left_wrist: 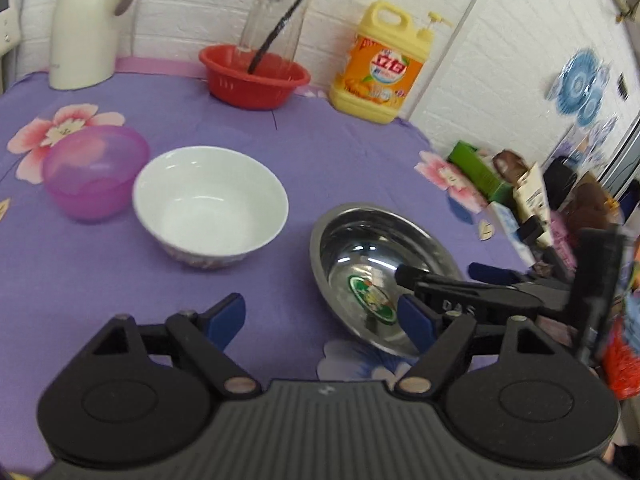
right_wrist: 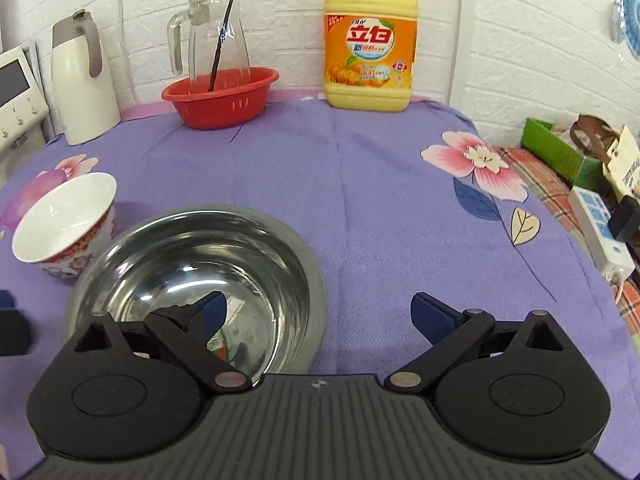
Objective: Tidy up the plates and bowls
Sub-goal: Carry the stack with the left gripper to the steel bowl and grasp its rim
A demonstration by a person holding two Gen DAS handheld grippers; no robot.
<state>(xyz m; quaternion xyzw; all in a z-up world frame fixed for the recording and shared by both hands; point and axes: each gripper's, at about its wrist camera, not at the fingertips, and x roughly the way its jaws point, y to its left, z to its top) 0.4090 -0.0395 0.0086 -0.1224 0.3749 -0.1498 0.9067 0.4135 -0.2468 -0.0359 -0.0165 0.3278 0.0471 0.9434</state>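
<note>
I had both claws spread wide, grasping nothing. My right claw (right_wrist: 316, 316) sat low centre of its view, straddling the near-right rim of the steel bowl (right_wrist: 196, 276): one finger over the inside, the other outside over the cloth. I couldn't tell whether either pad touched metal. My left claw (left_wrist: 320, 320) hung over the purple cloth at the bottom of its frame, between the white bowl (left_wrist: 210, 204) and the steel bowl (left_wrist: 384, 272).

Where things were, left wrist view: pink plastic bowl (left_wrist: 94, 172) at mid left, white bowl just beside it to the right, steel bowl lower right. All upright on the tabletop (left_wrist: 340, 152), all empty; a sticker showed in the steel one.

Handling, my guess:
- Steel bowl: light, stiff, slick. Thin flared rim was the only grip; pinch across the wall, firm, or it would slide.
- White bowl: looked ceramic, heavier, chippable. Take the rim wall, set down softly.
- Pink bowl: light, slightly flexible, forgiving.

For nesting, the steel bowl looked widest, so probably the base.
</note>
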